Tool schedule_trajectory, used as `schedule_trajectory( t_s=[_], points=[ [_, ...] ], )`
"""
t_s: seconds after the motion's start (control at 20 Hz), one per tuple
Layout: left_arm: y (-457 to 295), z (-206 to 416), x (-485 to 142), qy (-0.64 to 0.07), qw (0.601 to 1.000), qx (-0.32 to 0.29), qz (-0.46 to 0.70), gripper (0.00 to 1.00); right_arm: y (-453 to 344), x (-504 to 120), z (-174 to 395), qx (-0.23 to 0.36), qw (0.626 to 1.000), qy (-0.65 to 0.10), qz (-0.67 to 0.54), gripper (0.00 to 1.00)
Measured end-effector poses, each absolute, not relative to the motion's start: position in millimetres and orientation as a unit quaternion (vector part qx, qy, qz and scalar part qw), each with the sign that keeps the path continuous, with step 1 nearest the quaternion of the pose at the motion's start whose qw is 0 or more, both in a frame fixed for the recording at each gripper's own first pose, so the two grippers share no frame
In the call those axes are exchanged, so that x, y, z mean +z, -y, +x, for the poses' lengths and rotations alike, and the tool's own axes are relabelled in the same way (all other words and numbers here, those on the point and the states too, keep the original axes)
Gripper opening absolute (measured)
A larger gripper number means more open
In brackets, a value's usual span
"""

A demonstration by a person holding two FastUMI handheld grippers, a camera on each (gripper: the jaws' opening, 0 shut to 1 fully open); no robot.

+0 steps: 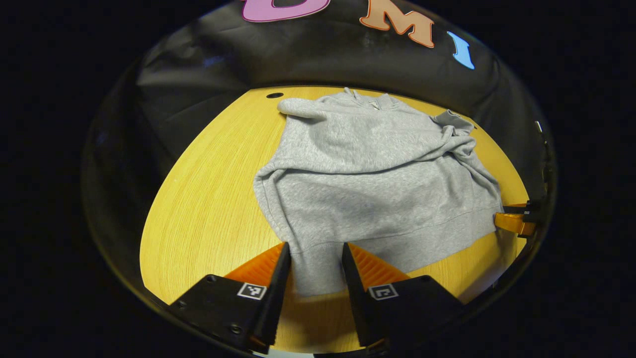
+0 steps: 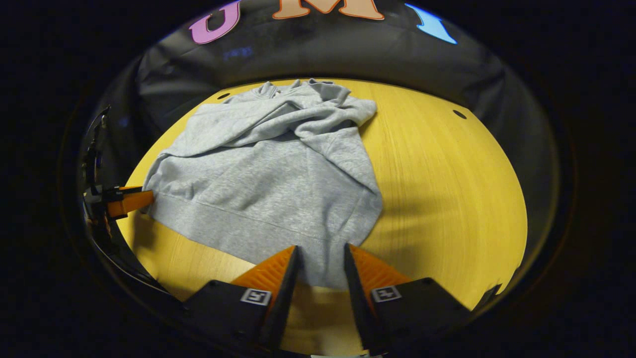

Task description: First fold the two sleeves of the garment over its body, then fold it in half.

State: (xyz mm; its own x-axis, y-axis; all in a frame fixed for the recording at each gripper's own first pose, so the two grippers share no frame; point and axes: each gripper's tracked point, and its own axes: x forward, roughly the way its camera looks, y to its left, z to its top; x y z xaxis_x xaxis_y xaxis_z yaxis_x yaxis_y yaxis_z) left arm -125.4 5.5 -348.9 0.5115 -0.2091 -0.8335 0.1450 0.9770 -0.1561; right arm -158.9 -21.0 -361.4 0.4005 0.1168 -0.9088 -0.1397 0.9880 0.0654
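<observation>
grey hoodie lies flat on the wooden table, sleeves across its body.
left gripper and right gripper each straddle a hem corner, fingers narrowly parted, cloth lying between them.

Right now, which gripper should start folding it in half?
Neither alone: left gripper and right gripper each straddle a hem corner of the grey sweatshirt, sleeves already folded over. Lift both together.
</observation>
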Motion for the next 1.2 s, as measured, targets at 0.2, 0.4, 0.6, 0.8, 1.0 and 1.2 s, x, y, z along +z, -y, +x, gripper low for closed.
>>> schedule_trajectory(
  t_s=[0.2, 0.4, 0.6, 0.8, 1.0, 1.2],
  points=[
    [-0.1, -119.0, -345.9, -0.473, 0.871, -0.116, -0.059, 0.23, 13.6, -362.0, -159.1, 0.091, 0.827, -0.554, -0.017, 0.13],
    [1.7, -117.8, -345.7, -0.482, 0.862, -0.127, -0.086, 0.03, 13.8, -360.9, -154.9, 0.087, 0.825, -0.558, -0.003, 0.12],
    [-2.0, -127.2, -341.6, -0.504, 0.851, -0.131, -0.070, 0.00, 13.0, -354.9, -158.9, 0.090, 0.821, -0.564, 0.005, 0.12],
    [0.9, -133.3, -339.7, -0.517, 0.842, -0.135, -0.073, 0.00, 16.1, -347.3, -161.5, 0.094, 0.813, -0.574, 0.022, 0.12],
    [-0.2, -130.2, -340.4, -0.530, 0.834, -0.130, -0.078, 0.00, 15.0, -346.5, -159.3, 0.105, 0.802, -0.587, 0.025, 0.12],
    [-0.9, -127.2, -333.6, -0.531, 0.835, -0.121, -0.080, 0.00, 13.7, -338.2, -153.1, 0.109, 0.801, -0.587, 0.037, 0.12]
  ],
)
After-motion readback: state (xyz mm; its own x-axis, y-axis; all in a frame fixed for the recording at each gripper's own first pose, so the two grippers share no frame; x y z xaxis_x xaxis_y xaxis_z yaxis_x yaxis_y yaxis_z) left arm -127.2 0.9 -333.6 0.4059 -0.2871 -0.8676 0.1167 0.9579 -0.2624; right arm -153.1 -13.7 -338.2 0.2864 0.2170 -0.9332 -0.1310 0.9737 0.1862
